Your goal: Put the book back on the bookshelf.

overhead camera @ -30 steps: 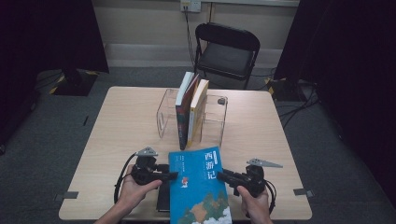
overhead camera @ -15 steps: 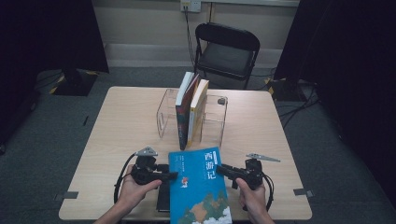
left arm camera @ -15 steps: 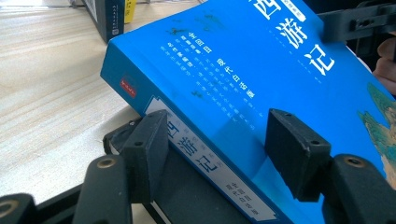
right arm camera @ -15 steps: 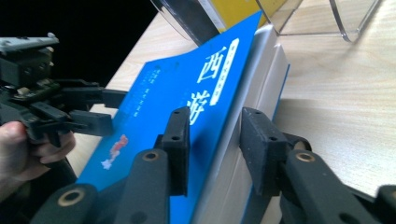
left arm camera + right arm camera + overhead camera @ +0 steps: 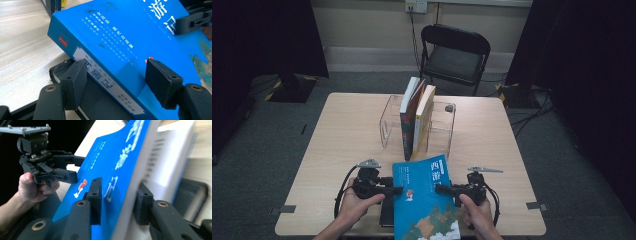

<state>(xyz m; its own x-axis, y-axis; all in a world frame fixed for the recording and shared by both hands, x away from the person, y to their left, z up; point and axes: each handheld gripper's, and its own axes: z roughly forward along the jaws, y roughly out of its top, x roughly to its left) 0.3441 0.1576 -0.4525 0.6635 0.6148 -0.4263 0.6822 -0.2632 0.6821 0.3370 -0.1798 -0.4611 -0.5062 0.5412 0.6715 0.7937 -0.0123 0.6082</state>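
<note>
**Jaws split: one grip holds, the other is letting go**

Jaws on your right gripper [image 5: 117,202] clamp the page edge of the blue book [image 5: 424,197], one pad on the cover and one beneath. Your left gripper [image 5: 120,82] straddles the book's spine, but its jaws have just been opening and the upper pad [image 5: 160,82] stands clear of the cover, so that side carries nothing.

The blue book sits tilted at the near edge of the counter [image 5: 347,130], in front of the clear rack [image 5: 387,120] with the upright books [image 5: 416,117]. Its spine rests on a dark book [image 5: 100,102] lying flat below it.

With a single grip on one edge, the blue book could pivot or slip off the dark book when you lift. If it swings towards the rack, it may knock the upright books. Close the left jaws firmly first.
</note>
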